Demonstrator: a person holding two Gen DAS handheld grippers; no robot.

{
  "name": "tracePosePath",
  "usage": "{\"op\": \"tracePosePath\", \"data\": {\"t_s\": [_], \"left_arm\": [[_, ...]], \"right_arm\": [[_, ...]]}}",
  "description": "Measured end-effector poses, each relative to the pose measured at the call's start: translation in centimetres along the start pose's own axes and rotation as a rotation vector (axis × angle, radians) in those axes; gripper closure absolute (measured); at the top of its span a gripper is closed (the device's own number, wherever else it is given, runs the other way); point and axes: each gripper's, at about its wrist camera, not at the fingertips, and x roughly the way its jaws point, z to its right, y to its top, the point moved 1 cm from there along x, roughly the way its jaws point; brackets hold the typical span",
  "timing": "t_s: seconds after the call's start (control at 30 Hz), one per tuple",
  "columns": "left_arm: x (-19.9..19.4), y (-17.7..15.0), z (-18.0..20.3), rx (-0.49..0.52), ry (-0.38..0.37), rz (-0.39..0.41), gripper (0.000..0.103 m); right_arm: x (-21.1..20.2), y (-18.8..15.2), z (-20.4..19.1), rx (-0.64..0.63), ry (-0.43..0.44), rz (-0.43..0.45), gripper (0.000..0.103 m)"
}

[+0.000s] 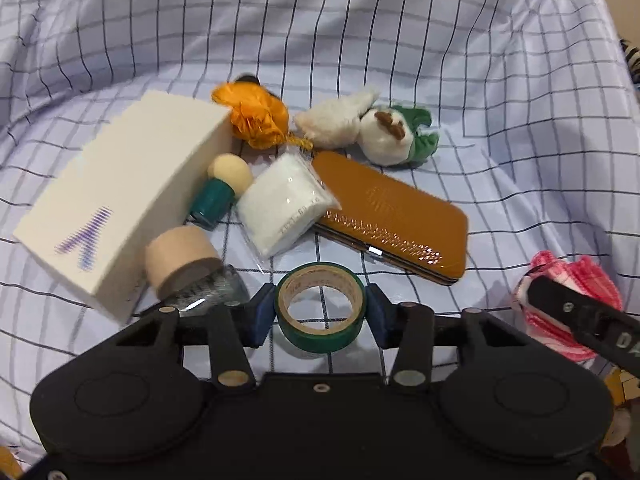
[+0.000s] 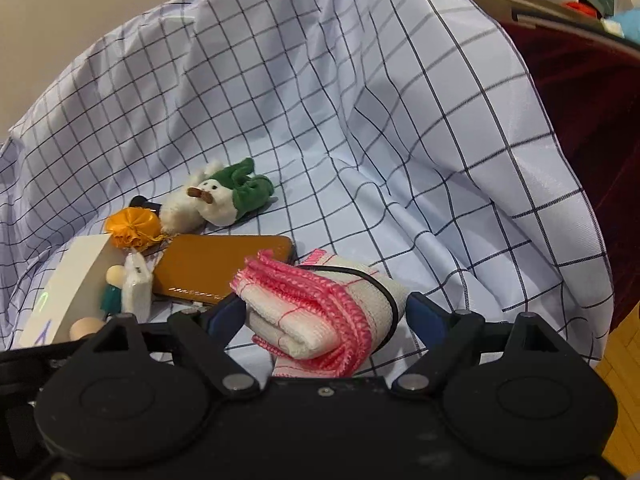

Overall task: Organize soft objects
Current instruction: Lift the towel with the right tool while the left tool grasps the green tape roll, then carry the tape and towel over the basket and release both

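Your left gripper (image 1: 320, 314) has its blue pads pressed on both sides of a green tape roll (image 1: 320, 308), low centre of the left wrist view; the roll stands tilted, its hole facing the camera.

Your right gripper (image 2: 326, 312) stands wide, jaws either side of a folded white cloth with pink crocheted edging (image 2: 320, 312), a black band round it. The left pad touches the cloth; the right-hand pad's contact can't be made out, so whether it is gripped is unclear. The same cloth shows at the right edge of the left view (image 1: 568, 304).

Past the tape, centre frame: a brown clasp case (image 1: 400, 216) lying flat, with a bagged white pad (image 1: 286, 204) overlapping its left end. Left of that, a green-handled puff brush (image 1: 220, 192) and a cork-capped glass bottle (image 1: 188, 272) lie against a white box (image 1: 116, 196).

Farther up: an orange pom-pom (image 1: 256, 118), then a white and green plush toy (image 1: 384, 128) to its right.

All of it sits on a blue checked cloth (image 1: 480, 80), rumpled, rising at the back.
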Motion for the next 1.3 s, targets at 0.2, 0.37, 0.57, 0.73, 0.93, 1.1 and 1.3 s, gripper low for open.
{"op": "tracePosePath", "data": {"t_s": [0.2, 0.37, 0.57, 0.73, 0.93, 1.1, 1.3], "left_arm": [[-4.5, -0.7, -1.0, 0.020, 0.014, 0.053, 0.056], [-7.4, -2.3, -2.3, 0.021, 0.037, 0.065, 0.056], [-10.1, -5.0, -4.0, -0.014, 0.052, 0.053, 0.056], [-11.2, -7.5, -4.7, -0.045, 0.047, 0.025, 0.056], [-12.2, -10.1, -4.9, -0.090, 0.047, 0.011, 0.056], [-13.5, -12.0, -4.3, -0.093, 0.057, 0.029, 0.056], [-14.6, -13.4, -3.7, -0.101, 0.077, 0.065, 0.056]], "right_arm": [[-2.3, -0.8, -1.5, -0.047, 0.026, 0.016, 0.016], [-4.3, -2.1, -3.2, -0.095, 0.053, 0.010, 0.016], [-7.0, -4.1, -4.9, -0.147, 0.124, -0.020, 0.016], [-8.7, -6.0, -5.8, -0.188, 0.181, -0.064, 0.016], [-10.7, -7.6, -5.6, -0.184, 0.208, -0.069, 0.016], [-12.4, -8.4, -4.7, -0.163, 0.230, -0.052, 0.016], [-14.2, -9.7, -4.0, -0.148, 0.242, -0.033, 0.016]]}}
